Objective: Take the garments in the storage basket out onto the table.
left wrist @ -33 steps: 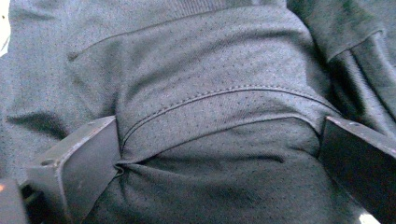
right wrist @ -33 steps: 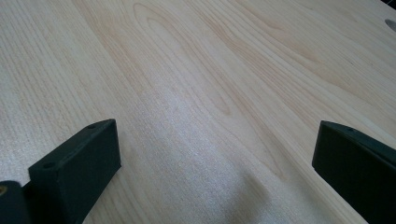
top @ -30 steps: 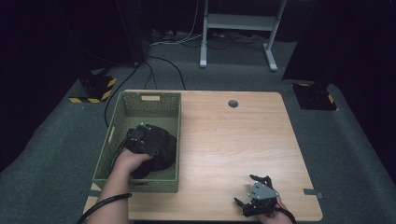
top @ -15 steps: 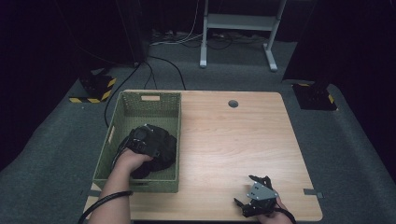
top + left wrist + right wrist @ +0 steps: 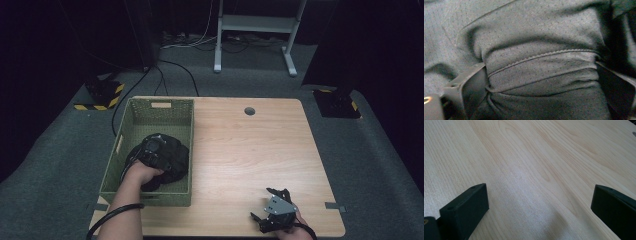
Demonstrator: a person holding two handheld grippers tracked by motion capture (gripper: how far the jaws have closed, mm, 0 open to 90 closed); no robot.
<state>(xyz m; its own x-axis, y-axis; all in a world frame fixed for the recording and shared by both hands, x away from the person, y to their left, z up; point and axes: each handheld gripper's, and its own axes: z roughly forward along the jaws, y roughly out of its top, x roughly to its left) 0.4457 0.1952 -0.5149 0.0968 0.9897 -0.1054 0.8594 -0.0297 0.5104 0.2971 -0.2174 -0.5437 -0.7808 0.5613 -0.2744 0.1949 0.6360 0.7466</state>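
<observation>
Two grippers in play. Left gripper (image 5: 151,150) is down inside the green woven basket (image 5: 150,111), which sits on the left part of the wooden worktop (image 5: 250,150). Its jaws are sunk into a dark garment (image 5: 172,157) bunched in the near half of the basket.

Left gripper view: a folded band of the dark garment (image 5: 541,70), w/ a stitched seam running across it, lies right between the two black jaws. One jaw shows at lower left, the other at the right edge, cloth pressed against both, so the jaws are clamped on the fabric. Cloth has a fine dotted knit texture, visible up close but not from the high view. More of the same fabric lies behind and around the fold.

High view adds what the close one can't: the person's left hand (image 5: 142,172) and forearm reaching in over the basket's near wall, and a cable trailing back from the gripper.

Right gripper (image 5: 275,212) rests low at the near right part of the worktop, well apart from the basket. Right gripper view: jaws spread wide, bare pale wood grain between them, nothing held.

No brand, label or readable writing anywhere.
</observation>
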